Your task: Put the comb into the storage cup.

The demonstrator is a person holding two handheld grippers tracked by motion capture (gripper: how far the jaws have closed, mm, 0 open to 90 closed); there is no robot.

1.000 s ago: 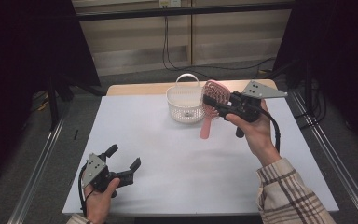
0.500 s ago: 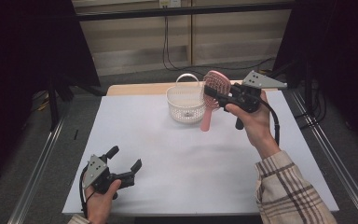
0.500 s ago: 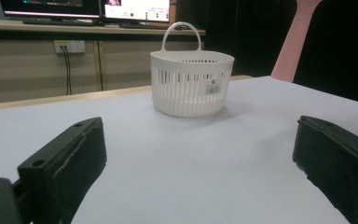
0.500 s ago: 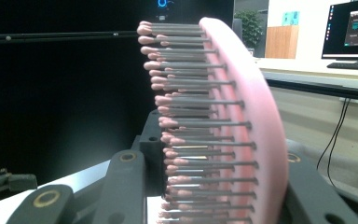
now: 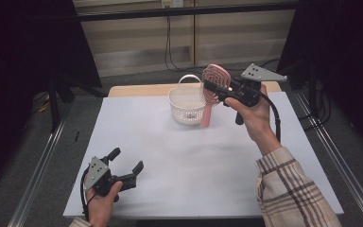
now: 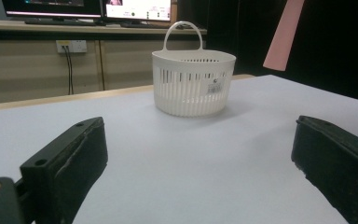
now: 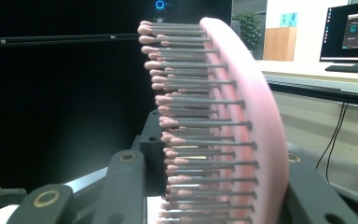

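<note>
A pink hairbrush (image 5: 208,109) hangs in the air with its handle down, just right of a white slotted basket (image 5: 185,108) at the back of the table. My right gripper (image 5: 213,88) is shut on the brush's head, bristles against one jaw and the pink back against the other, as the right gripper view shows on the hairbrush (image 7: 244,116). My left gripper (image 5: 126,160) rests open and holds nothing near the front left corner. In the left gripper view the basket (image 6: 193,86) stands ahead of the left gripper (image 6: 200,140), and the brush handle (image 6: 283,35) hangs at upper right.
A white sheet (image 5: 170,156) covers the table, with a strip of wooden tabletop (image 5: 137,90) behind it. Metal rails (image 5: 38,165) run along both sides. Cables hang on the back wall.
The right hand has lifted the hairbrush a little higher beside the basket. The left gripper has kept still.
</note>
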